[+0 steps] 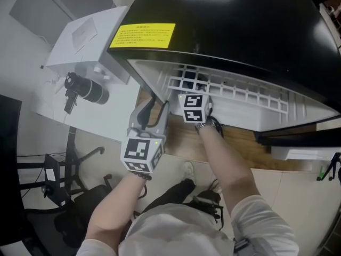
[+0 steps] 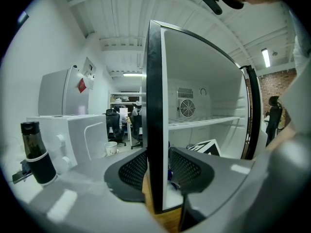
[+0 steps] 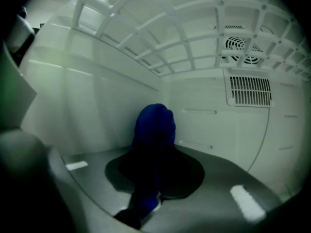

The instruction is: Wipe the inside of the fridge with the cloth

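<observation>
left fingers (image 2: 133,171) clamped on fridge wall (image 2: 154,106) edge, right fingers (image 3: 187,171) pinching blue cloth (image 3: 154,125), near rear corner

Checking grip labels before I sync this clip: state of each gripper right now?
Left gripper: closed on the front edge of the fridge wall.
Right gripper: closed on the blue cloth.

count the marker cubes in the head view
2: one marker cube on the left gripper at the fridge edge, one on the right gripper holding the cloth inside. None seem hidden.
</observation>
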`<state>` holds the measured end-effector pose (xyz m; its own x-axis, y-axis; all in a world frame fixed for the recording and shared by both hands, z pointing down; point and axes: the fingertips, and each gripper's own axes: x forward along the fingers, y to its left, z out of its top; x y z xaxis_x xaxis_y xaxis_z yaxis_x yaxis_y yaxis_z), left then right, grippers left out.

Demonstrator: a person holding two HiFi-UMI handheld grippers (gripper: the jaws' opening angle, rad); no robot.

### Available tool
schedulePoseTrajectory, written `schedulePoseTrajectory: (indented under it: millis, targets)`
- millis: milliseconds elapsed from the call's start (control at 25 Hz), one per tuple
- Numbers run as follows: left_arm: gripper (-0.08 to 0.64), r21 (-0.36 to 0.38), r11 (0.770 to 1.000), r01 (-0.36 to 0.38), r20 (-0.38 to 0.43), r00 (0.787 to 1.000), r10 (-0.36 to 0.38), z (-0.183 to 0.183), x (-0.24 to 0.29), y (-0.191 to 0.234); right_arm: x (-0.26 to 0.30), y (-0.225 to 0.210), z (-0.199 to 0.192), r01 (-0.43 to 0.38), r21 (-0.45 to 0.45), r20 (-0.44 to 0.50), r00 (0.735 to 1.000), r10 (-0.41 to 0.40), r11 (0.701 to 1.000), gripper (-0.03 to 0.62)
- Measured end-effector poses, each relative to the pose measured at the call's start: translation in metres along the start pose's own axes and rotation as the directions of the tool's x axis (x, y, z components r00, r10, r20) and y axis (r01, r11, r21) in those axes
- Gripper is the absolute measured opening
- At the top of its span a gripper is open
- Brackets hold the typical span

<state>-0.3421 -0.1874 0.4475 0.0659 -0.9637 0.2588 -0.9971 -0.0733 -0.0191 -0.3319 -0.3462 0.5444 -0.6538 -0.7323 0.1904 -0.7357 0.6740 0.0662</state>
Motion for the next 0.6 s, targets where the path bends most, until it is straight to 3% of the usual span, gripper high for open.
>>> schedulePoseTrajectory:
  millis: [600]
  targets:
    - [0.133, 0.030, 0.999, -0.012, 0.001, 1.000, 0.012, 0.003, 0.000, 0.001, 0.022, -0.025, 0.003, 0.066, 0.079, 0.031, 0.997, -0.069, 0.995, 0.072]
